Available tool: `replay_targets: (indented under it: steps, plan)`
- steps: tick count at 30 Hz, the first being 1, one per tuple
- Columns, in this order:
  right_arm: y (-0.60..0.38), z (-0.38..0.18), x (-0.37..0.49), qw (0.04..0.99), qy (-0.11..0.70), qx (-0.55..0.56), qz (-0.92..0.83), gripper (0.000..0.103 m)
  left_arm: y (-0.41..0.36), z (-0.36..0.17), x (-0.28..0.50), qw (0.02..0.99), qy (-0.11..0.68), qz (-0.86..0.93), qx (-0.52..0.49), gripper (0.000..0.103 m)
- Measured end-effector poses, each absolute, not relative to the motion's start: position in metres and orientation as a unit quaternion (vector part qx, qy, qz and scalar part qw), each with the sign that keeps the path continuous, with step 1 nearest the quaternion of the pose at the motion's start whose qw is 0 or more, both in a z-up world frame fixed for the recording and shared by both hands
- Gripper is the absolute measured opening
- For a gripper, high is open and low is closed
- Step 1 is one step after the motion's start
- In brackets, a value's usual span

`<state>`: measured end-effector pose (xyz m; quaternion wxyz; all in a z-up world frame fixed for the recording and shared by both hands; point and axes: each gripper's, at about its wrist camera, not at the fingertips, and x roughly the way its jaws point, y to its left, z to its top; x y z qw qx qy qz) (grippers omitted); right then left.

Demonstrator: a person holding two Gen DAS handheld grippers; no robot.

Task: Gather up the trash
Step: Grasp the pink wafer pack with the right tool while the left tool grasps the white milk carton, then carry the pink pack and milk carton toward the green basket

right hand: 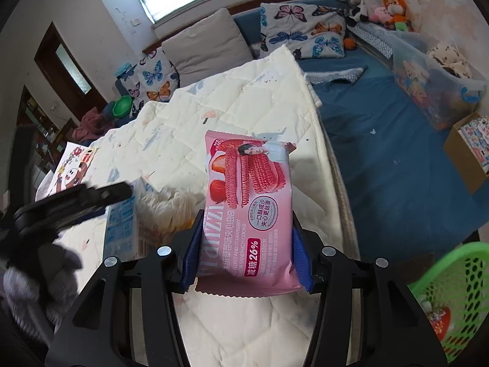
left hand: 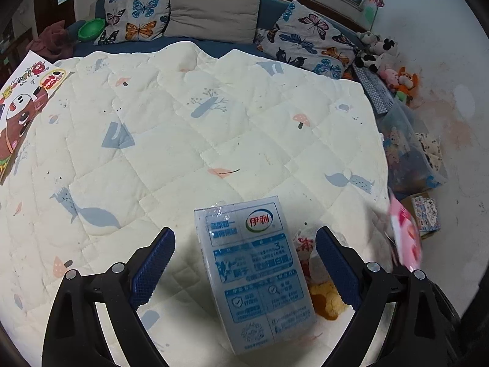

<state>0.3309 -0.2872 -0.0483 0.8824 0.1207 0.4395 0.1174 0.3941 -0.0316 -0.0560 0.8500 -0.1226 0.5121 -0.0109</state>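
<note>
The milk carton is the biggest piece of trash here, standing low and centre in the left wrist view on the cream quilt. It looks like a stiff, boxy pack with a glossy film skin, so I judge it light if drained, a little slippery, and best taken across its two broad faces rather than by a corner. Its print is pale blue and white with a round green and red logo near the top. The left gripper has its blue-padded fingers spread wide either side of the carton, touching neither face.

Next in size is the pink cookie wrapper, in the middle of the right wrist view. The right gripper is closed on the wrapper's lower half, pads pressing both long edges. It is soft film (probably near weightless), prone to crumple and slide, so a firm pinch low on the pack seems right. It shows strawberries, ridged pink biscuits and a portrait at the top.

A crumpled snack bag, white and yellow, lies just beside the carton at lower right of the left view; it should crush easily.

The green basket sits at the lower right edge of the right view.
</note>
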Motion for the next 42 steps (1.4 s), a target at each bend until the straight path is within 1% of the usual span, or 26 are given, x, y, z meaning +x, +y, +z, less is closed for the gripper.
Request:
replay_targets:
  steps: [5,6,7,9,11,12,18,22,33,42]
  plan:
    - [-0.29,-0.04,0.307,0.887,0.43,0.111,0.125,0.052,-0.029,-0.065,0.402,0.846,0.518,0.015,-0.126,0.09]
    - [-0.29,-0.039,0.304,0.888,0.429,0.11,0.125,0.052,-0.028,-0.066,0.404,0.845,0.52,0.018,-0.126,0.089]
    - [-0.291,-0.036,0.298,0.889,0.426,0.108,0.126,0.052,-0.027,-0.068,0.404,0.843,0.521,0.02,-0.129,0.084]
    - [-0.292,-0.033,0.287,0.892,0.421,0.103,0.127,0.052,-0.024,-0.071,0.405,0.84,0.524,0.014,-0.139,0.081]
    - [-0.293,-0.031,0.278,0.895,0.417,0.098,0.124,0.052,-0.025,-0.071,0.404,0.841,0.522,0.002,-0.143,0.074]
    - [-0.293,-0.03,0.273,0.897,0.415,0.094,0.122,0.052,-0.026,-0.069,0.404,0.841,0.522,-0.004,-0.146,0.068]
    - [-0.3,-0.027,0.248,0.902,0.407,0.094,0.113,0.052,-0.025,-0.061,0.392,0.847,0.514,-0.007,-0.136,0.067]
    - [-0.306,-0.026,0.238,0.904,0.401,0.1,0.11,0.052,-0.018,-0.054,0.38,0.848,0.51,-0.017,-0.146,0.066]
    - [-0.32,-0.023,0.188,0.91,0.39,0.106,0.095,0.052,-0.005,-0.007,0.312,0.867,0.466,-0.066,-0.164,0.066]
    - [-0.343,-0.028,0.146,0.912,0.39,0.11,0.065,0.052,-0.018,0.023,0.256,0.877,0.44,-0.116,-0.156,0.066]
